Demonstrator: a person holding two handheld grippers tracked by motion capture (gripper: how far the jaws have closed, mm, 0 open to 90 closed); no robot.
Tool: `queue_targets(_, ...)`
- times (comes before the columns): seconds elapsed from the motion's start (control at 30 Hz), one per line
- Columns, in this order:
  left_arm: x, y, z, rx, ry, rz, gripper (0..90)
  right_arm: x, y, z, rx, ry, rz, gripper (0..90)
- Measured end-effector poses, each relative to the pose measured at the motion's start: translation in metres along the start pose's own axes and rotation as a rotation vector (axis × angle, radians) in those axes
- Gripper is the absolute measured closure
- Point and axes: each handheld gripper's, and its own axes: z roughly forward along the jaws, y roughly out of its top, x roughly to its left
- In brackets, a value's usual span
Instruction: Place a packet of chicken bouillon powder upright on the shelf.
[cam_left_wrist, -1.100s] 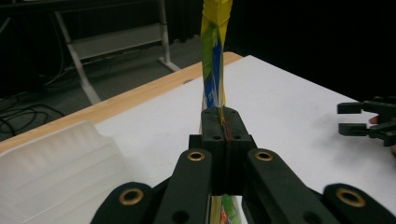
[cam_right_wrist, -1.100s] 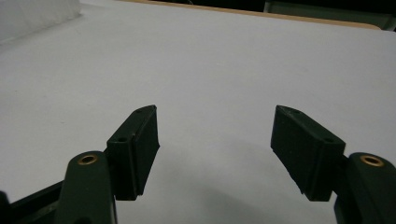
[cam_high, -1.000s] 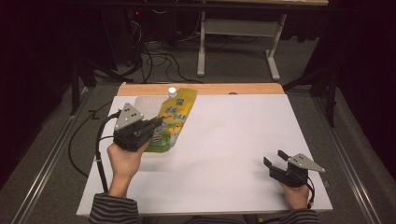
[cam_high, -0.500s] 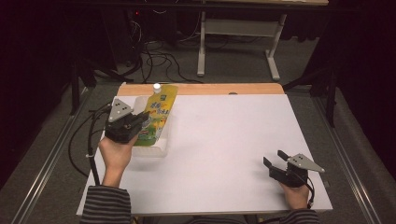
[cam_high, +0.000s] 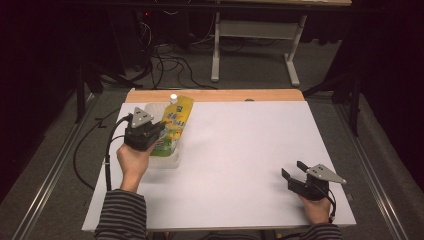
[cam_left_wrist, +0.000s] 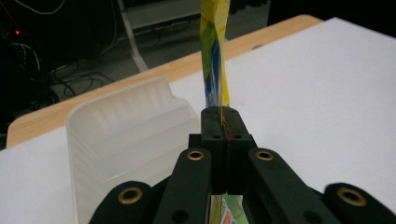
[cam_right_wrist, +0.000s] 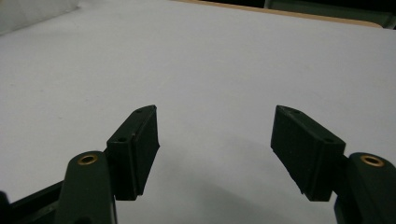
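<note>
Soft yellow pouch (cam_high: 174, 126), pinched at its flat edge by the left gripper (cam_left_wrist: 219, 122), will likely sag; right gripper (cam_right_wrist: 215, 149) is spread.

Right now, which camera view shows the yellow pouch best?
The high view: the whole yellow pouch with its white cap shows, above the clear tray. The left gripper view sees it edge-on, a thin strip pinched between the jaws of the left gripper.
</note>
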Motion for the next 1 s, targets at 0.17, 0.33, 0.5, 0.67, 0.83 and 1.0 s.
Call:
queue_targets(0.17, 0.002, -0.004, -0.003, 0.003, -0.008, -0.008, 88.2, 0.000, 0.000, 0.000, -0.005, 0.001, -0.007, 32.7)
queue_targets(0.33, 0.007, -0.005, -0.009, 0.066, 0.023, 0.001, 85.6, 0.001, 0.000, 0.000, -0.001, -0.004, -0.003, 32.7)
queue_targets(0.5, 0.012, -0.008, -0.012, 0.115, 0.023, -0.007, 85.5, 0.001, 0.000, 0.000, -0.002, -0.006, -0.006, 32.7)
queue_targets(0.67, 0.015, -0.008, -0.012, 0.162, 0.018, -0.011, 85.8, 0.002, 0.000, 0.000, 0.001, -0.010, -0.016, 32.7)
queue_targets(0.83, 0.012, -0.011, -0.013, 0.112, 0.031, -0.013, 90.0, 0.001, 0.000, 0.000, 0.004, -0.018, -0.010, 32.8)
queue_targets(1.0, 0.005, -0.013, -0.011, 0.066, 0.044, 0.013, 90.0, 0.001, 0.000, 0.001, 0.008, -0.018, -0.008, 32.8)
